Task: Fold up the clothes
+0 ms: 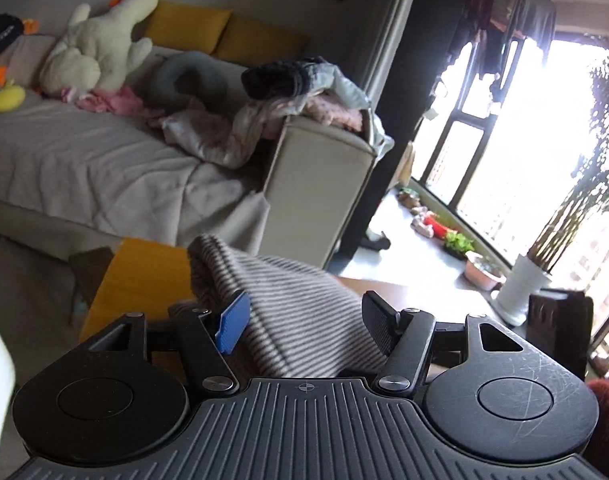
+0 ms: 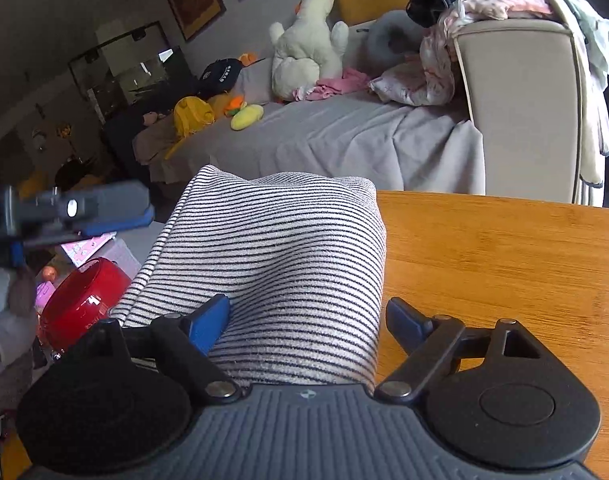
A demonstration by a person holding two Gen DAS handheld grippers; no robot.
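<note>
A black-and-white striped garment (image 2: pixel 280 264) lies in a humped bundle on the left part of the wooden table (image 2: pixel 504 264), and its left side hangs over the edge. My right gripper (image 2: pixel 308 324) is open astride its near end. The left blue pad touches the cloth and the right pad stands just clear of it over bare wood. In the left wrist view the same garment (image 1: pixel 304 304) shows between the wide-set fingers of my left gripper (image 1: pixel 306 324), which is open. In the right wrist view the left gripper (image 2: pixel 136 208) is blurred and sits just left of the cloth.
Behind the table stands a sofa (image 2: pixel 344 136) under a grey cover, with a white plush duck (image 2: pixel 308 40) and toys. Loose clothes (image 1: pixel 304 96) are piled on its armrest. A red container (image 2: pixel 84 300) sits low on the left. A white plant pot (image 1: pixel 520 292) stands by the bright window.
</note>
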